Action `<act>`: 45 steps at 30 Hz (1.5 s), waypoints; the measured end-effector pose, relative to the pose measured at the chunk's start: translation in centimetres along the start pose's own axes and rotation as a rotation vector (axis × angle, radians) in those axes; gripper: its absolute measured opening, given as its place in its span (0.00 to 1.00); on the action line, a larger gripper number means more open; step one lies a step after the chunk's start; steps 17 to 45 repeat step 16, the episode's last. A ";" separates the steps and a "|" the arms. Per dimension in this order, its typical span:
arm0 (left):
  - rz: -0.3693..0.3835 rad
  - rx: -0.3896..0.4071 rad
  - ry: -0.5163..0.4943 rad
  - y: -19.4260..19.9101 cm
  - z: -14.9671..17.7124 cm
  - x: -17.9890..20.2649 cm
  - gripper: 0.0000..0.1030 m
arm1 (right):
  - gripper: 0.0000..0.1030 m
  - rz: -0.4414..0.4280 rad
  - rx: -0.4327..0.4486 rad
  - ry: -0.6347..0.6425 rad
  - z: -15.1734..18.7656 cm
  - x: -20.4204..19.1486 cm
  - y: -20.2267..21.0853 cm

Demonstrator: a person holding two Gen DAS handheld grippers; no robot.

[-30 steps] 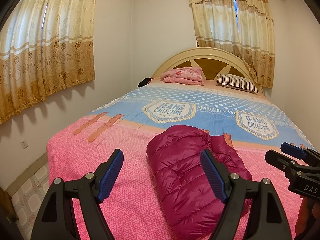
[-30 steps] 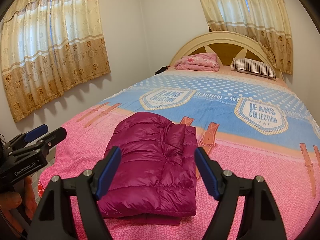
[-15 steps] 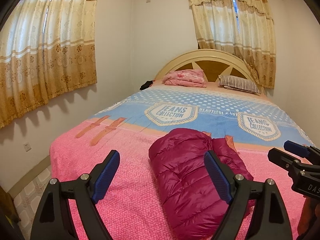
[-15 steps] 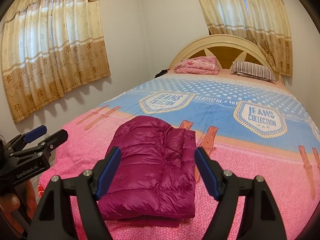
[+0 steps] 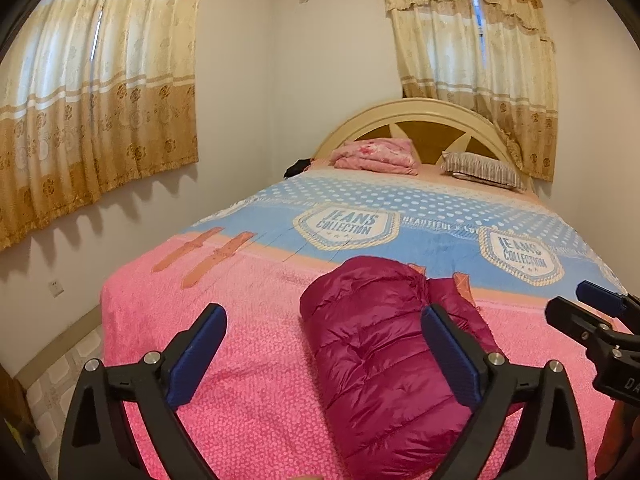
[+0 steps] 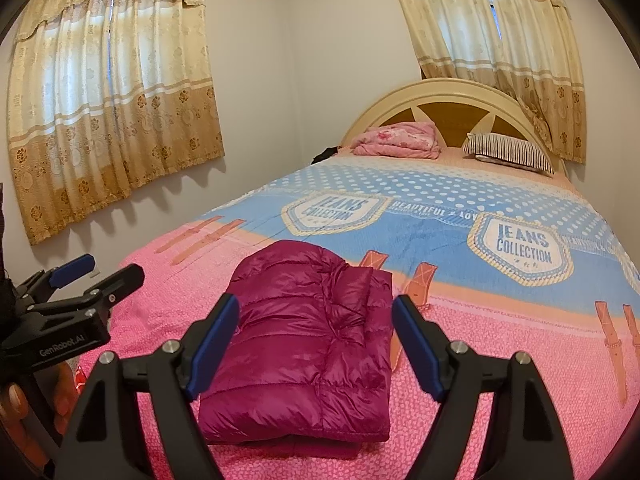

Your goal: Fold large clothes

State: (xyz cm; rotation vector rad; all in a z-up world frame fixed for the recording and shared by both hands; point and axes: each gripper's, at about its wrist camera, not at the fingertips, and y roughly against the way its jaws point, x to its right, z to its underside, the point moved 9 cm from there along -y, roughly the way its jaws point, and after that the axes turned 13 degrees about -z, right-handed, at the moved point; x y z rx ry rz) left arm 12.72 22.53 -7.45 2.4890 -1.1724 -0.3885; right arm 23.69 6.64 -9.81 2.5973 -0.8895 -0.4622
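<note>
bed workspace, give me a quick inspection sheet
Surface: bed with pink and blue blanket, flat.
Job's things: magenta puffer jacket lies folded in a compact block near the foot.
Clutter: pink folded bedding, striped pillow, dark item at the headboard.
Grippers: left gripper open, empty; right gripper open, empty; both short of the jacket.
Cables: nothing seen.
Surroundings: gold curtains, wooden headboard, tiled floor.

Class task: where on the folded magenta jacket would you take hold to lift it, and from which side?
Grip the jacket at its near edge, where the folded layers stack, coming in low from the foot of the bed. That probably keeps the fold together.
</note>
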 end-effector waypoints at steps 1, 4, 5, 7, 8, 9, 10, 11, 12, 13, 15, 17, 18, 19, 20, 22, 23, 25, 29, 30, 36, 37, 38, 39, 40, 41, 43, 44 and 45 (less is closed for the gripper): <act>0.001 -0.004 -0.003 -0.1 0.1 0.0 0.96 | 0.79 0.000 -0.001 0.000 0.0 0.0 0.0; 0.002 0.010 -0.008 0.0 0.2 0.0 0.97 | 0.79 0.000 -0.003 -0.001 0.0 0.0 0.0; 0.008 0.024 -0.009 0.2 0.1 0.0 0.97 | 0.79 0.000 -0.003 -0.001 0.0 0.0 0.0; 0.009 0.048 -0.008 0.6 0.0 0.1 0.97 | 0.79 -0.002 -0.005 -0.004 0.1 0.0 0.0; 0.004 0.058 -0.016 0.8 0.0 0.2 0.98 | 0.79 -0.002 -0.006 -0.005 0.2 0.1 0.0; 0.000 0.063 -0.023 0.9 0.0 0.2 0.98 | 0.79 -0.002 -0.006 -0.005 0.2 0.1 0.0; -0.005 0.068 -0.028 0.9 0.0 0.3 0.98 | 0.79 -0.003 -0.006 -0.005 0.2 0.1 0.1; -0.005 0.070 -0.031 0.9 0.0 0.4 0.98 | 0.79 -0.004 -0.008 -0.006 0.2 0.1 0.1; -0.003 0.070 -0.034 0.9 0.0 0.5 0.98 | 0.79 -0.003 -0.009 -0.007 0.3 0.1 -0.1; -0.003 0.070 -0.039 0.9 0.1 0.6 0.98 | 0.79 -0.003 -0.011 -0.007 0.4 0.2 -0.1; -0.008 0.075 -0.045 0.9 0.1 0.7 0.98 | 0.79 -0.001 -0.012 -0.007 0.5 0.2 -0.2; -0.005 0.075 -0.045 0.9 0.1 0.7 0.98 | 0.79 -0.001 -0.013 -0.008 0.6 0.2 -0.2; -0.005 0.075 -0.045 0.9 0.1 0.7 0.98 | 0.79 -0.001 -0.013 -0.008 0.6 0.2 -0.2; -0.005 0.075 -0.045 0.9 0.1 0.7 0.98 | 0.79 -0.001 -0.013 -0.008 0.6 0.2 -0.2; -0.005 0.075 -0.045 0.9 0.1 0.7 0.98 | 0.79 -0.001 -0.013 -0.008 0.6 0.2 -0.2; -0.005 0.075 -0.045 0.9 0.1 0.7 0.98 | 0.79 -0.001 -0.013 -0.008 0.6 0.2 -0.2; -0.005 0.075 -0.045 0.9 0.1 0.7 0.98 | 0.79 -0.001 -0.013 -0.008 0.6 0.2 -0.2; -0.005 0.075 -0.045 0.9 0.1 0.7 0.98 | 0.79 -0.001 -0.013 -0.008 0.6 0.2 -0.2; -0.005 0.075 -0.045 0.9 0.1 0.7 0.98 | 0.79 -0.001 -0.013 -0.008 0.6 0.2 -0.2; -0.005 0.075 -0.045 0.9 0.1 0.7 0.98 | 0.79 -0.001 -0.013 -0.008 0.6 0.2 -0.2; -0.005 0.075 -0.045 0.9 0.1 0.7 0.98 | 0.79 -0.001 -0.013 -0.008 0.6 0.2 -0.2; -0.005 0.075 -0.045 0.9 0.1 0.7 0.98 | 0.79 -0.001 -0.013 -0.008 0.6 0.2 -0.2; -0.005 0.075 -0.045 0.9 0.1 0.7 0.98 | 0.79 -0.001 -0.013 -0.008 0.6 0.2 -0.2; -0.005 0.075 -0.045 0.9 0.1 0.7 0.98 | 0.79 -0.001 -0.013 -0.008 0.6 0.2 -0.2; -0.005 0.075 -0.045 0.9 0.1 0.7 0.98 | 0.79 -0.001 -0.013 -0.008 0.6 0.2 -0.2; -0.005 0.075 -0.045 0.9 0.1 0.7 0.98 | 0.79 -0.001 -0.013 -0.008 0.6 0.2 -0.2; -0.005 0.075 -0.045 0.9 0.1 0.7 0.98 | 0.79 -0.001 -0.013 -0.008 0.6 0.2 -0.2; -0.005 0.075 -0.045 0.9 0.1 0.7 0.98 | 0.79 -0.001 -0.013 -0.008 0.6 0.2 -0.2; -0.005 0.075 -0.045 0.9 0.1 0.7 0.98 | 0.79 -0.001 -0.013 -0.008 0.6 0.2 -0.2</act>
